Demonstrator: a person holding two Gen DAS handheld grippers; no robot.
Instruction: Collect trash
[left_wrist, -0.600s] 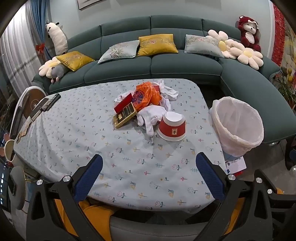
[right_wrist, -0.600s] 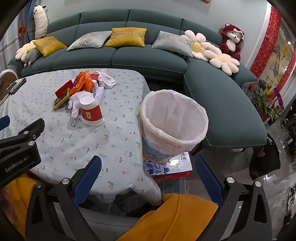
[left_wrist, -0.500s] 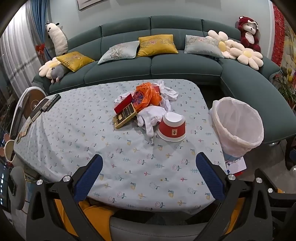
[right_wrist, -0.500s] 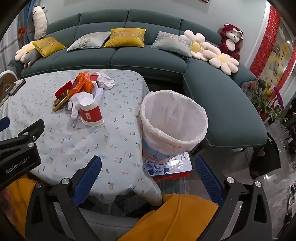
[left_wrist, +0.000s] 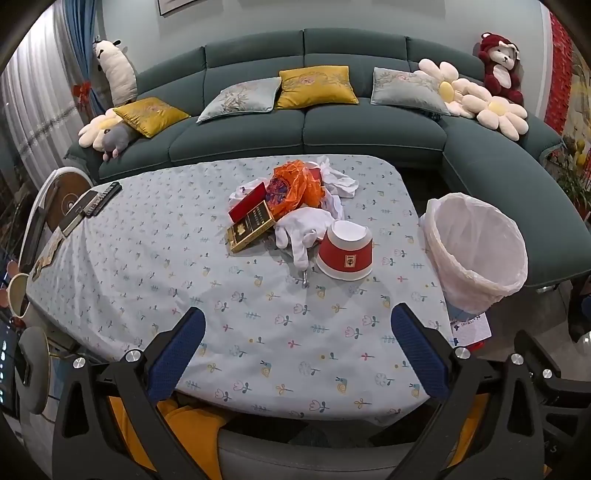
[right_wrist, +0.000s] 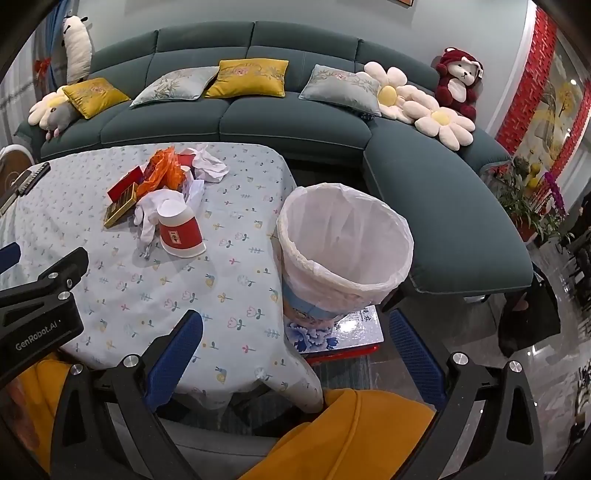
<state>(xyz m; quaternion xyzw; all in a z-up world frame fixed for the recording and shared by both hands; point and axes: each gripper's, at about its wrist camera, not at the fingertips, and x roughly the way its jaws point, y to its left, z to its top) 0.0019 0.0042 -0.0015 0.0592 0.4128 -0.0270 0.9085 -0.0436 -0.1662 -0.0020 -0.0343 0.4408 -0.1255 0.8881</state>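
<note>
Trash pile (left_wrist: 295, 206) of orange wrapper, white cloths, red paper cup: mid-table, left of white-lined bin (right_wrist: 343, 240). Left gripper (left_wrist: 295, 354), right gripper (right_wrist: 291, 354): angled downward at near edge, jaws spread wide, empty.

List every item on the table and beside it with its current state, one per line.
paper cup: upside down on the table
trash bin: upright, lined, nothing visible inside
gold box: lying flat
red box: propped, tilted
orange bag: crumpled
left gripper: open
right gripper: open
</note>
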